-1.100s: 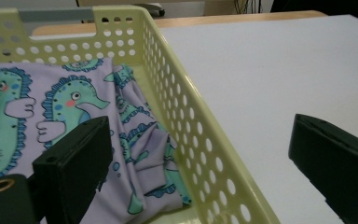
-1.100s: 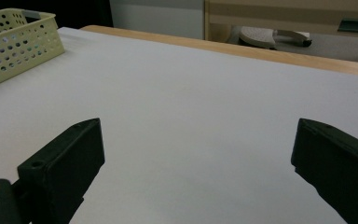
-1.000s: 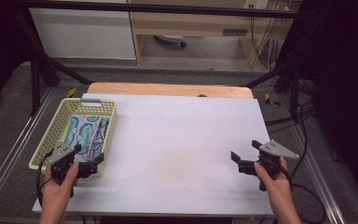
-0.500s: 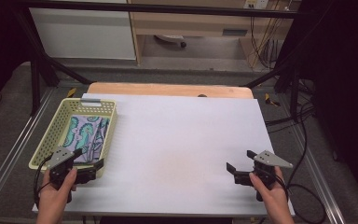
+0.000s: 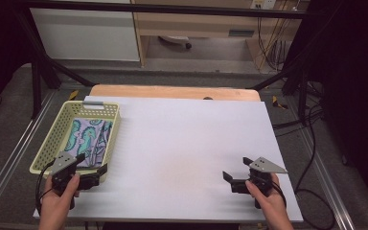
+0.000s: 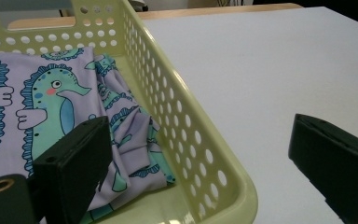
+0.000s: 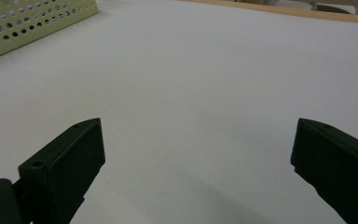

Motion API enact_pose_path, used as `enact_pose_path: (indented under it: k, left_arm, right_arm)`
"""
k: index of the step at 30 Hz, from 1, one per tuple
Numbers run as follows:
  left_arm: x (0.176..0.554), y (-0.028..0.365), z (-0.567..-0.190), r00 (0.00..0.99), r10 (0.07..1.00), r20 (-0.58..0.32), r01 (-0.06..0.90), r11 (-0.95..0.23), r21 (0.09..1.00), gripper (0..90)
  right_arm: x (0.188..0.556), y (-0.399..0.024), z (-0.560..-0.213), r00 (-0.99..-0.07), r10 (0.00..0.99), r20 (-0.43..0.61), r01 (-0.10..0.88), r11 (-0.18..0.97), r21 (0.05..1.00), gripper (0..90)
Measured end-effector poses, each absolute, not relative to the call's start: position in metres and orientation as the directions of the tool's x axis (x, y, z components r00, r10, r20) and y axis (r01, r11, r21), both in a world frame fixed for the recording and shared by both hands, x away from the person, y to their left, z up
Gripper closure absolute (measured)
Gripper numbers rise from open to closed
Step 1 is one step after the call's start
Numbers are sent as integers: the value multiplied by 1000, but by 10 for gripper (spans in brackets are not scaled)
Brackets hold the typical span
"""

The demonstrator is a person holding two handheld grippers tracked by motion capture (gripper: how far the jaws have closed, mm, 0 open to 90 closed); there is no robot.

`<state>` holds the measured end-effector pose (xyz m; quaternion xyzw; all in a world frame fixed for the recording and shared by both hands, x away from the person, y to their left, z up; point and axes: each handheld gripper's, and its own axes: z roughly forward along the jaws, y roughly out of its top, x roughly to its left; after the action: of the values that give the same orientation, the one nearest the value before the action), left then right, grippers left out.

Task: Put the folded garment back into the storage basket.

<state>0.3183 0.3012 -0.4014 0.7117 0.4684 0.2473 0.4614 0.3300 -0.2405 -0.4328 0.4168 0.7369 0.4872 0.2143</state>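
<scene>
A pale yellow perforated basket (image 5: 116,125) stands at the table's left, holding a folded lilac cloth (image 5: 90,139) printed with teal seahorses. My left gripper (image 5: 92,164) is open at the basket's near right corner. In the left gripper view the left gripper (image 6: 200,163) straddles the basket's wall (image 6: 186,126): one jaw is over the cloth (image 6: 51,93), the other over the table outside. My right gripper (image 5: 236,168) is open near the front right of the table. The right gripper (image 7: 196,163) has only bare white tabletop (image 7: 214,70) between its jaws.
The white tabletop (image 5: 187,139) ends in a wooden strip (image 5: 172,92) at the far edge. A corner of the basket (image 7: 28,18) is far off in the right gripper view. Cables (image 5: 311,143) hang on the floor to the right; metal rails run along both sides.
My right gripper has drawn back toward the near edge and a little to the left. The left gripper has shifted slightly nearer, still at the basket's corner. Both stay open.
</scene>
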Motion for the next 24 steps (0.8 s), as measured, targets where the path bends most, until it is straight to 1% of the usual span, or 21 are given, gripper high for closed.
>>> enact_pose_path:
  k: [6, 13, 24]
  left_arm:
    - [318, 300, -402, 441, 893, -88, 437, -128, 890, 64]
    - [318, 300, -403, 452, 888, -81, 438, -142, 888, 64]
    - [317, 296, -403, 463, 883, -75, 432, -151, 889, 64]
  right_arm:
    - [340, -229, -438, -575, 814, 84, 392, 183, 902, 35]
    - [347, -215, -440, -603, 796, 53, 371, 221, 902, 32]
    - [361, -197, -441, -624, 780, 51, 367, 235, 900, 31]
